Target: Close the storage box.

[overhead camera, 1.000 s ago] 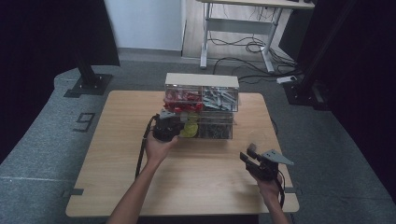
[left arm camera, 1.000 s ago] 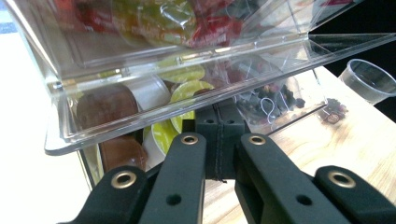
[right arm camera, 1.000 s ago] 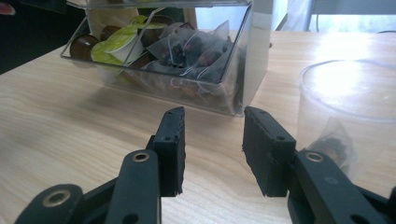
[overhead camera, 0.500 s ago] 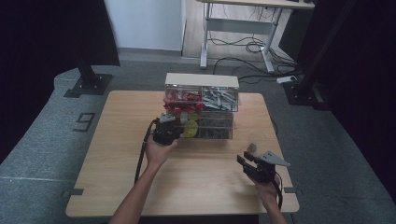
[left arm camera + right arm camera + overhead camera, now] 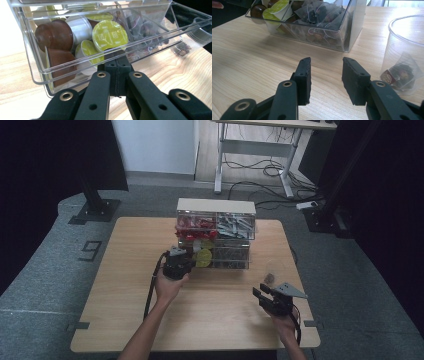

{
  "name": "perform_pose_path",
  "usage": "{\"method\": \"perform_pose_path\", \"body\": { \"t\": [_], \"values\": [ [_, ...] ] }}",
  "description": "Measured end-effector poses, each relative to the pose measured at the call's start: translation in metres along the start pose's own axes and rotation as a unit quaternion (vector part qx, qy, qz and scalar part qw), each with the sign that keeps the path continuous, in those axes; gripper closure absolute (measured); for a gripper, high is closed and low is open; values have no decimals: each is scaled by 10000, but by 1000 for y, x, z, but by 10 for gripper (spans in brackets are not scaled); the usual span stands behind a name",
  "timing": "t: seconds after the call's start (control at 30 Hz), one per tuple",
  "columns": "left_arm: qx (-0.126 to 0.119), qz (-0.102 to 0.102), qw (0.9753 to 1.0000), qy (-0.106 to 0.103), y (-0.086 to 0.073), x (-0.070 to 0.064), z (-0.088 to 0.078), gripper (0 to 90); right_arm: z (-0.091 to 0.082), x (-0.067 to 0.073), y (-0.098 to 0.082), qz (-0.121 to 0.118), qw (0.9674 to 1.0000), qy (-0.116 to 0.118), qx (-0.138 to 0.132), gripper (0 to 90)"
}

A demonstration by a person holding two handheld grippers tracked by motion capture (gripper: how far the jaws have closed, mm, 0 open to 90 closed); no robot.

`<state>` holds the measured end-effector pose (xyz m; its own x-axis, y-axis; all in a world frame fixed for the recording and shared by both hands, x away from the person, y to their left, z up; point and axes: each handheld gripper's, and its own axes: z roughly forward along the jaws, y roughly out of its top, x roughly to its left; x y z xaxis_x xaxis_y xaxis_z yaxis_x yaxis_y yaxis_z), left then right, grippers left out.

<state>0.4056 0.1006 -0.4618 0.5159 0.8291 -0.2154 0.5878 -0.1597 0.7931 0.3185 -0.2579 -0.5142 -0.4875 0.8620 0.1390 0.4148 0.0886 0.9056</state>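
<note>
Left gripper [image 5: 117,72], jaws clamped on the front lip of the clear drawer [image 5: 75,67], which is partly open in the organizer [image 5: 216,232] on the surface. Rigid, slick, light plastic: grip the lip squarely. Right gripper [image 5: 325,75], jaws apart, empty, beside a plastic cup [image 5: 404,50].

— What surrounds the light wooden table [image 5: 125,320]?
— Grey carpeted floor [image 5: 45,270], with a white number nine marking [image 5: 90,251] just beside its left edge.
— And further back?
— A white-legged desk [image 5: 260,150] stands over tangled black cables [image 5: 260,170]; a black stand base [image 5: 94,211] sits at the left.
</note>
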Motion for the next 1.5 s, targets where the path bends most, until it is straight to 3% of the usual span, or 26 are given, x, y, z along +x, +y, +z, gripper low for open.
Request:
{"method": "perform_pose_path", "body": {
  "t": [0.83, 1.03, 1.5],
  "values": [
    [214, -123, 9997, -59, -22, 4, 15, 900, 3, -2, -4, -31, 10000, -46, 84, 587],
    [265, -256, 9992, -151, -27, 7, 20, 900, 4, -2, -5, -33, 9999, -45, 107, 586],
    [267, -168, 9995, -79, -32, 6, 21, 900, 5, -2, -7, -3, 9999, -45, 132, 585]
  ]
}}
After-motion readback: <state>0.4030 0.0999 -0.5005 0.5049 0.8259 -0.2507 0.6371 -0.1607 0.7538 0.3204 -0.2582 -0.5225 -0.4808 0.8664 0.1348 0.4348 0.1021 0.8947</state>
